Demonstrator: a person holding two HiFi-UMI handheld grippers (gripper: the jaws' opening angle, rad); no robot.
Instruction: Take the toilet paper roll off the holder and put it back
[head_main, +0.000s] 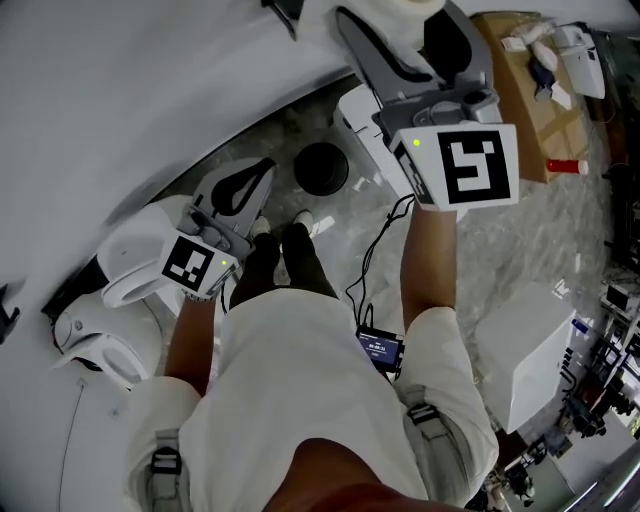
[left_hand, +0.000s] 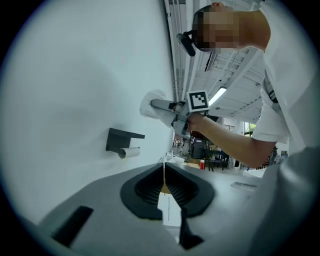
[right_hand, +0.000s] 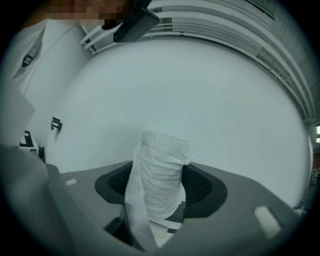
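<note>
My right gripper is shut on the white toilet paper roll. The roll stands upright between the jaws, and a loose sheet hangs down its left side. In the head view the right gripper is raised toward the white wall with the roll at its tips. The left gripper view shows the roll held up by the wall, above and right of the dark wall holder. A small pale cylinder hangs under that holder. My left gripper is shut with nothing in it, and sits low at the left.
A white toilet stands at the lower left by the wall. A black round bin sits on the floor ahead of the person's feet. A cardboard box is at the upper right and a white box at the right.
</note>
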